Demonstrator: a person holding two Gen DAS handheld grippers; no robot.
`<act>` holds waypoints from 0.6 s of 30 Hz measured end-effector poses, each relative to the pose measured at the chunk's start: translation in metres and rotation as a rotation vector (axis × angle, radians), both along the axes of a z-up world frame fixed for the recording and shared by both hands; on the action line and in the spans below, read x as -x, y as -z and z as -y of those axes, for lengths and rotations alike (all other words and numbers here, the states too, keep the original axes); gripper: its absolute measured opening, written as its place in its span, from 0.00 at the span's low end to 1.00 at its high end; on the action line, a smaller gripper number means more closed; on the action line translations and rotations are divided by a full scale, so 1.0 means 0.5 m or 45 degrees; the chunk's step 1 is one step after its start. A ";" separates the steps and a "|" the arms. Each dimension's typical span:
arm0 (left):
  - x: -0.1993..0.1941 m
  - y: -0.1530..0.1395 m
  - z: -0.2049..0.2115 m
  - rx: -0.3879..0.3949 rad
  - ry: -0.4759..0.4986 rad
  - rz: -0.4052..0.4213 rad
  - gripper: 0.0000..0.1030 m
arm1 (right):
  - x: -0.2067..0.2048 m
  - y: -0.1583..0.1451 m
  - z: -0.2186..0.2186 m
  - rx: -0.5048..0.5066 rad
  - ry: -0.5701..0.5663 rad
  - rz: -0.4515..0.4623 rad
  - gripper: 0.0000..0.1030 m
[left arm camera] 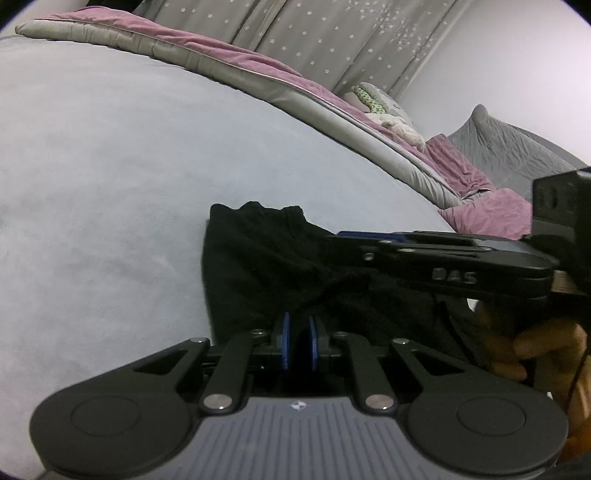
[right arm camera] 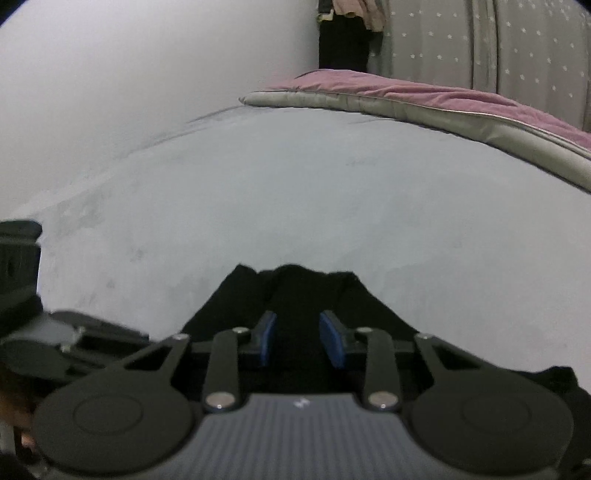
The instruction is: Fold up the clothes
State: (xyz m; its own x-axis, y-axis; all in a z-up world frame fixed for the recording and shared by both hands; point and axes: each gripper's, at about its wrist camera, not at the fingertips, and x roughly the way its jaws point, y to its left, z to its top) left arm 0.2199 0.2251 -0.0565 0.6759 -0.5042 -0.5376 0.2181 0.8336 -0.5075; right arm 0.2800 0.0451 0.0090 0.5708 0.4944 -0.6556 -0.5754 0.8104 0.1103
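The black garment [left arm camera: 258, 258] lies bunched on the bed [left arm camera: 92, 184]; the left gripper [left arm camera: 298, 341] pinches its near edge, the right gripper [right arm camera: 297, 341] gapes above it, so a one-sided pull could drag the fold askew.

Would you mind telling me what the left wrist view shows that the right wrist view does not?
Only the left wrist view shows the stuffed toys on the purple quilt, the grey pillow, and the person's hand holding the right tongs from the side. Only the right wrist view shows the dark clothes hanging in the corner and the right tongs' blue pads set apart over the fabric. Both share the black garment on the pale bedsheet, the purple quilt and the star-patterned curtain.
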 end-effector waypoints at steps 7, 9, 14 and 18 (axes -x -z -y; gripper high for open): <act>0.000 0.001 0.003 -0.001 0.002 0.000 0.11 | -0.011 0.038 -0.037 0.084 -0.037 -0.017 0.17; 0.000 0.001 0.002 -0.002 0.002 0.000 0.11 | -0.004 0.045 -0.043 0.118 -0.048 0.000 0.16; 0.001 0.002 0.002 -0.006 0.003 0.002 0.11 | 0.020 0.047 -0.056 0.197 -0.096 0.072 0.16; 0.002 0.002 0.003 -0.008 0.006 0.004 0.11 | 0.039 0.050 -0.074 0.271 -0.127 0.157 0.06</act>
